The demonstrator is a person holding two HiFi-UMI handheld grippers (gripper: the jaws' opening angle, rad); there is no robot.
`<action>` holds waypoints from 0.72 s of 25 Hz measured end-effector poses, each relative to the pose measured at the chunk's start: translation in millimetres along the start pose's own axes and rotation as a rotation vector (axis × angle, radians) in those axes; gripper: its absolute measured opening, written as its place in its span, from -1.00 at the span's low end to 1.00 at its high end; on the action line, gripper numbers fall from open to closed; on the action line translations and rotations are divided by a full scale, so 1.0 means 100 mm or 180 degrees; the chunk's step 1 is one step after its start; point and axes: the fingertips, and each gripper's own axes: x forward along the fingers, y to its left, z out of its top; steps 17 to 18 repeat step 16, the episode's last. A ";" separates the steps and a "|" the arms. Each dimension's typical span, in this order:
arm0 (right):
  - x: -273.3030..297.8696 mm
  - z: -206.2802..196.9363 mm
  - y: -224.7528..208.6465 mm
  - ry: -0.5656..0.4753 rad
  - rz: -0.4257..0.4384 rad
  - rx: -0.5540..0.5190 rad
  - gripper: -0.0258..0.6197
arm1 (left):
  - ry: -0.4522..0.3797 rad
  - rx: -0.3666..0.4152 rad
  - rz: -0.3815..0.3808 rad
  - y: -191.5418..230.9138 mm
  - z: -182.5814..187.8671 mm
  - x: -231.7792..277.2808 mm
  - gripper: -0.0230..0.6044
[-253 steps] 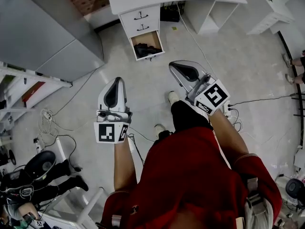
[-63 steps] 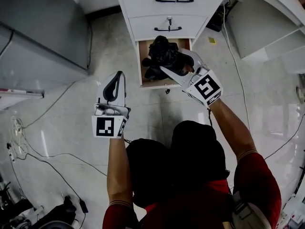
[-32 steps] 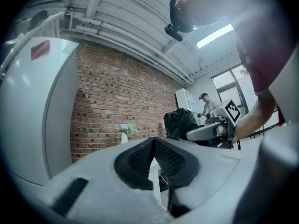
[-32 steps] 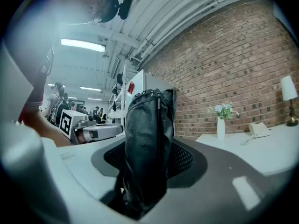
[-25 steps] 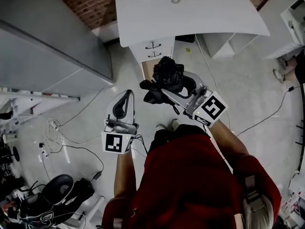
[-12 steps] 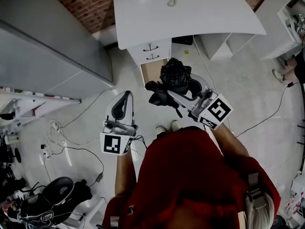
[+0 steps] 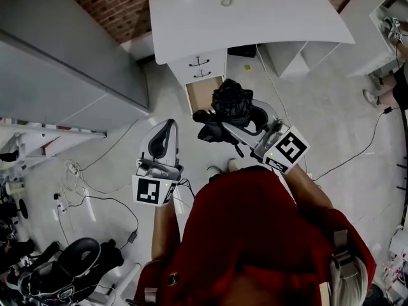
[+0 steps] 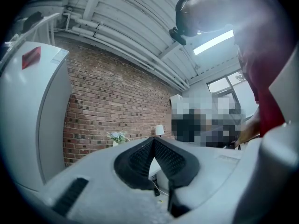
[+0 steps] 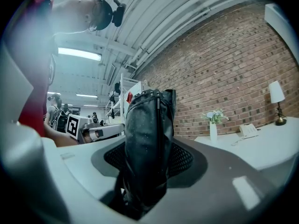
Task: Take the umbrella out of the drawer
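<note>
In the right gripper [image 7: 224, 126], jaws half apart, the black umbrella [image 7: 231, 102].

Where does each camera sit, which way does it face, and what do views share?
Head view: on the person's head, facing steeply down at desk and open drawer; shows red top, left tongs, right tongs clamping the umbrella.
Left gripper view: on the left tongs, facing along shut jaws toward the brick wall; red top at right.
Right gripper view: on the right tongs, facing along jaws gripping the umbrella; head upper left.
Shared: head and right gripper views both show the umbrella.
</note>
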 end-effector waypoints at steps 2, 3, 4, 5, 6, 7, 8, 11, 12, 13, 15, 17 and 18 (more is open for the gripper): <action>0.00 0.01 0.00 0.0013 -0.0005 0.0004 -0.17 | 0.0007 -0.0011 -0.0001 0.00 0.00 0.00 -0.91; 0.00 0.01 0.01 0.0019 -0.0006 0.0002 -0.17 | 0.0009 -0.0016 0.0002 0.00 0.00 -0.01 -0.91; 0.00 0.02 0.01 0.0025 -0.0006 -0.0001 -0.17 | 0.0006 -0.0020 0.0005 0.00 0.00 -0.01 -0.91; 0.00 0.01 0.01 0.0033 -0.0006 -0.0003 -0.17 | 0.0001 -0.0025 0.0008 0.01 0.00 -0.01 -0.91; 0.00 0.01 0.01 0.0043 -0.0005 -0.0004 -0.17 | -0.0005 -0.0029 0.0009 0.01 0.00 -0.01 -0.91; 0.00 0.00 0.01 0.0053 -0.0004 -0.0004 -0.17 | -0.0010 -0.0035 0.0009 0.01 -0.01 0.00 -0.91; 0.00 0.00 0.00 0.0064 -0.0005 -0.0005 -0.17 | -0.0015 -0.0041 0.0008 0.00 -0.01 0.00 -0.91; -0.01 -0.01 0.00 0.0100 -0.0012 -0.0008 -0.17 | -0.0015 -0.0061 0.0002 -0.01 -0.02 -0.01 -0.91; -0.01 -0.01 0.00 0.0106 -0.0013 -0.0007 -0.17 | -0.0007 -0.0068 0.0003 -0.02 -0.02 -0.01 -0.91; 0.00 -0.02 -0.01 0.0110 -0.0014 -0.0004 -0.17 | 0.0000 -0.0073 0.0007 -0.01 -0.04 -0.02 -0.91; 0.01 -0.03 -0.01 0.0118 -0.0013 0.0006 -0.17 | 0.0009 -0.0081 0.0016 0.00 -0.05 -0.03 -0.91; 0.02 -0.03 -0.02 0.0122 -0.0013 0.0012 -0.17 | 0.0011 -0.0085 0.0022 0.00 -0.06 -0.03 -0.91; 0.02 -0.03 -0.02 0.0122 -0.0013 0.0012 -0.17 | 0.0011 -0.0085 0.0022 0.00 -0.06 -0.03 -0.91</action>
